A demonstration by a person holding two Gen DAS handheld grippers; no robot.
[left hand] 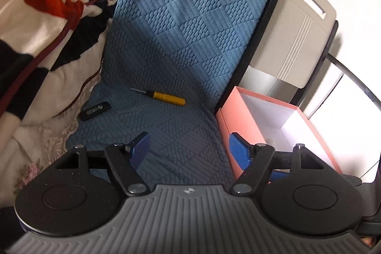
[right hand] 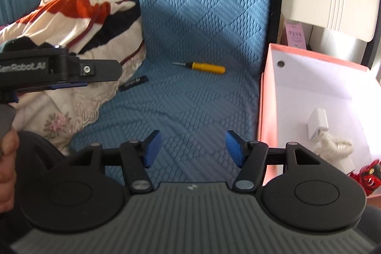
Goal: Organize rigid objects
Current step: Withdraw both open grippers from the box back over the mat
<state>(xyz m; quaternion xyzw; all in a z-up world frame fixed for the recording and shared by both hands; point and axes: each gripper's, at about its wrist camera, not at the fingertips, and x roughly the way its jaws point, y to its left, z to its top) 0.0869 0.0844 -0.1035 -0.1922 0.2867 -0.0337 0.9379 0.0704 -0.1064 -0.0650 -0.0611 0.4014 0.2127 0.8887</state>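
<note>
Both grippers hover over the blue quilted mat (right hand: 197, 97) with nothing in them: the left gripper (left hand: 189, 150) has its jaws wide apart, the right gripper (right hand: 191, 149) has its jaws apart too, a little narrower. The yellow-handled screwdriver (right hand: 202, 67) lies flat on the mat, straight ahead of the right jaws and well apart from them, its thin metal tip pointing toward the blanket (right hand: 78, 16). A small black stick-shaped object (right hand: 134, 83) lies ahead and to the left, near the blanket's lace edge. The open pink box (right hand: 266, 111) stands just right of the right jaws, with a white charger (right hand: 318, 126) already in it. The screwdriver looks light, stiff and smooth, likely to roll; take it across the thick handle, mid-length, not the slim shaft.
</note>
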